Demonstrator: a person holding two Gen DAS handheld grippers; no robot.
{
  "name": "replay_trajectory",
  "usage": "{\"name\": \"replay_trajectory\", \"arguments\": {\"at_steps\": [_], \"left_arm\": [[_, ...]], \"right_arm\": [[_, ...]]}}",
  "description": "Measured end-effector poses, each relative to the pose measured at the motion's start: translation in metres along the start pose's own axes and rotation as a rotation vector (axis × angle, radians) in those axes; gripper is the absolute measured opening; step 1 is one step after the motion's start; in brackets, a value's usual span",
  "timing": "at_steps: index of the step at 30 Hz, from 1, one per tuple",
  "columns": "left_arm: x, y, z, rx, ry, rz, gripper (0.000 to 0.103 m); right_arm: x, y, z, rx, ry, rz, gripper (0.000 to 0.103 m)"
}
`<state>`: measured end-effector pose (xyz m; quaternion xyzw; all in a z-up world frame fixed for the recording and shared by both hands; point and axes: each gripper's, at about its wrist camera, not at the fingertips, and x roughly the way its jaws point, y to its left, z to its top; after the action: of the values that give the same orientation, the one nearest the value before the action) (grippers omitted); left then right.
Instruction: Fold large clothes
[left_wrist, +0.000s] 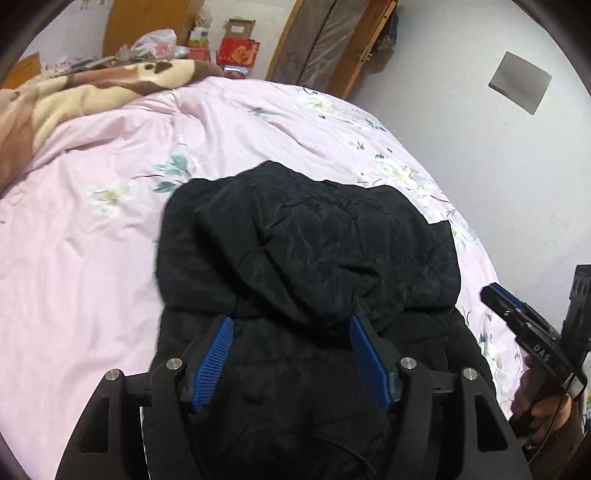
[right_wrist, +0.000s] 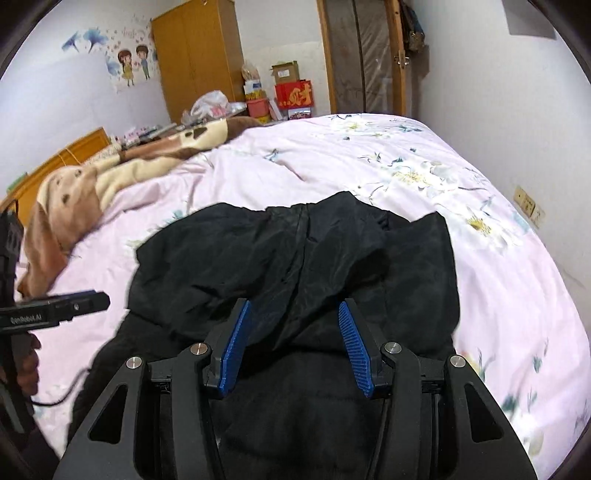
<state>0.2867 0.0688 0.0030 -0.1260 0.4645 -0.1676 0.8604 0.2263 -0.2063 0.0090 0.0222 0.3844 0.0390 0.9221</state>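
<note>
A large black jacket (left_wrist: 314, 251) (right_wrist: 295, 251) lies bunched on a pink flowered bed cover (left_wrist: 92, 258) (right_wrist: 498, 295), its far part folded back over the near part. In the left wrist view my left gripper (left_wrist: 291, 325) hovers over the jacket's near half. It is open, its blue pads apart and no cloth pinched between them. My right gripper (right_wrist: 294, 306) also stands open above the jacket, gripping nothing. Each gripper shows at the edge of the other's view, held in a hand: the right gripper (left_wrist: 517, 317) and the left gripper (right_wrist: 74, 302).
A brown and cream blanket (left_wrist: 74, 96) (right_wrist: 92, 177) is heaped at the far left of the bed. Behind it stand a wooden wardrobe (right_wrist: 199, 55), stacked boxes (right_wrist: 293, 92) and a door (right_wrist: 362, 55). A white wall (left_wrist: 498, 166) runs along the bed's right side.
</note>
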Motion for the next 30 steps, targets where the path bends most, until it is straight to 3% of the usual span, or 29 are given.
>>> {"name": "replay_trajectory", "arguments": {"at_steps": [6, 19, 30], "left_arm": [[-0.041, 0.008, -0.031, -0.015, -0.013, 0.001, 0.066], [-0.072, 0.055, -0.128, -0.057, 0.052, 0.044, 0.066], [-0.186, 0.095, -0.159, -0.034, -0.036, 0.166, 0.066]], "right_arm": [[-0.043, 0.002, -0.02, 0.002, -0.015, -0.016, 0.05], [-0.097, -0.035, -0.094, 0.091, 0.026, -0.103, 0.051], [-0.139, -0.059, -0.128, 0.146, 0.01, -0.147, 0.051]]}}
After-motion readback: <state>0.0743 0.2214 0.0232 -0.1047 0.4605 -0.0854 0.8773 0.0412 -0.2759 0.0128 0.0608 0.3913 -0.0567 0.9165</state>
